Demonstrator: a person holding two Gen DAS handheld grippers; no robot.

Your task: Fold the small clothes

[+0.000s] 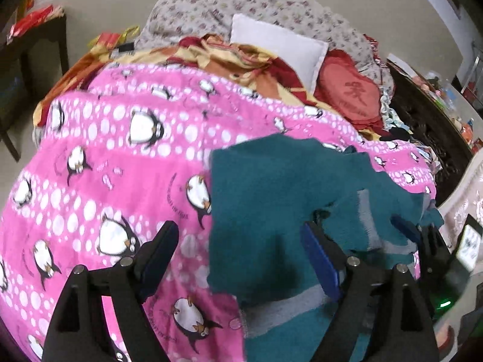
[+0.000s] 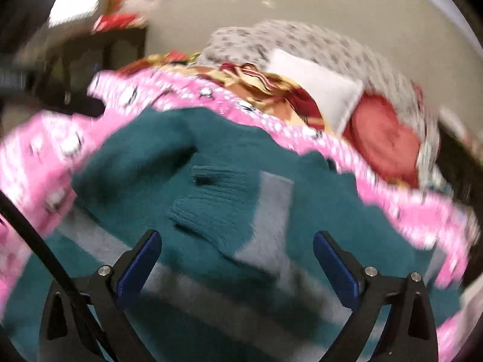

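Observation:
A small teal knit sweater (image 1: 271, 187) with grey stripes lies partly folded on a pink penguin-print blanket (image 1: 120, 157). My left gripper (image 1: 238, 232) is open, its left finger over the blanket and its right finger over the sweater's left part. In the right wrist view the sweater (image 2: 217, 199) fills the middle, a ribbed cuff and a grey-striped sleeve folded over its body. My right gripper (image 2: 237, 241) is open and empty, just above the sweater. The other gripper's fingers (image 1: 404, 226) show at the sweater's right edge in the left wrist view.
The blanket (image 2: 392, 199) covers a bed. Behind it lie a red-and-yellow quilt (image 1: 229, 57), a white pillow (image 1: 280, 42), a red cushion (image 1: 350, 93) and a flowered grey duvet (image 1: 271, 3). A dark wooden table (image 1: 30, 45) stands at the left, a dark carved bed frame (image 1: 422, 120) at the right.

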